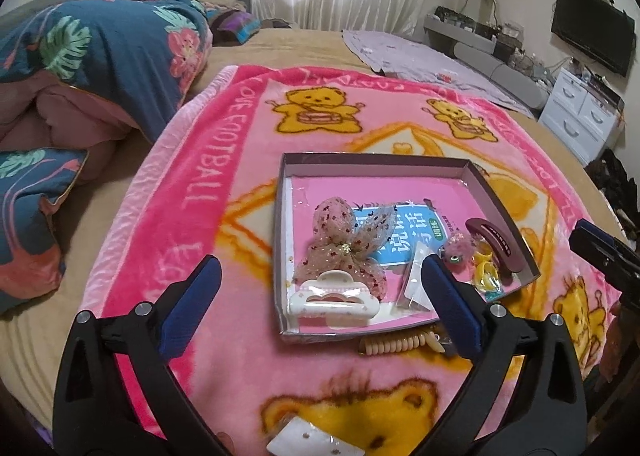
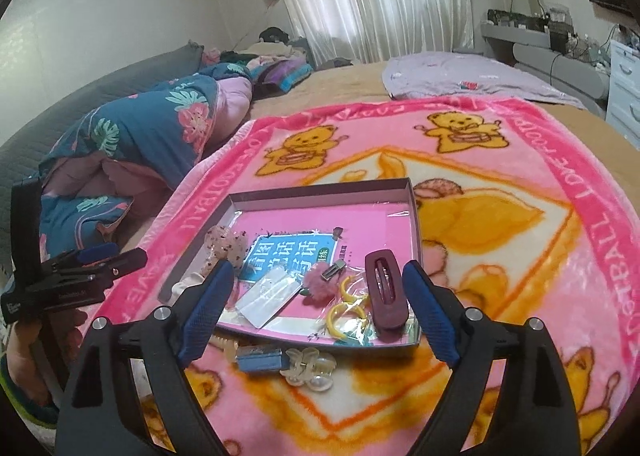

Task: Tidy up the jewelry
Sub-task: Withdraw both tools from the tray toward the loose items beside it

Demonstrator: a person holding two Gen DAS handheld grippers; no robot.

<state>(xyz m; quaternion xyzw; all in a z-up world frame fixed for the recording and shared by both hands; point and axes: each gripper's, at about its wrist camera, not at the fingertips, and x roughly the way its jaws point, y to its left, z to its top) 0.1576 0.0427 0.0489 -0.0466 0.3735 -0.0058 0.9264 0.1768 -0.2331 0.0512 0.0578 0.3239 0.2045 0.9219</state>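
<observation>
On the bed, a pink plush blanket with yellow bears [image 1: 224,184] carries a shallow purple-walled cardboard box lid [image 1: 376,160] with a glossy pink floor; the jewelry and hair pieces lie mostly inside it.

Going left to right in the left wrist view: the left tongs [image 1: 320,308] stand wide apart with nothing between the blue pads, above the lid's near left part; a cream plastic claw clip [image 1: 334,298] sits at the lid's near left corner, touching a sheer pink bow with red dots [image 1: 348,244] behind it; a small clear plastic bag [image 1: 414,280] lies right of the bow; a fuzzy pink pom clip [image 1: 454,250], yellow rings in a clear packet [image 1: 486,272] and a long maroon oval hair clip [image 1: 498,246] fill the right side.

Outside the lid, against its near wall, lies a beige spiral hair tie [image 1: 394,344]; the right wrist view shows a blue rectangular clip [image 2: 260,360] and a clear butterfly clip with pearls [image 2: 310,370] there too.

The right tongs [image 2: 320,308] are spread open, gripping nothing, with the maroon clip just inside their right pad.
</observation>
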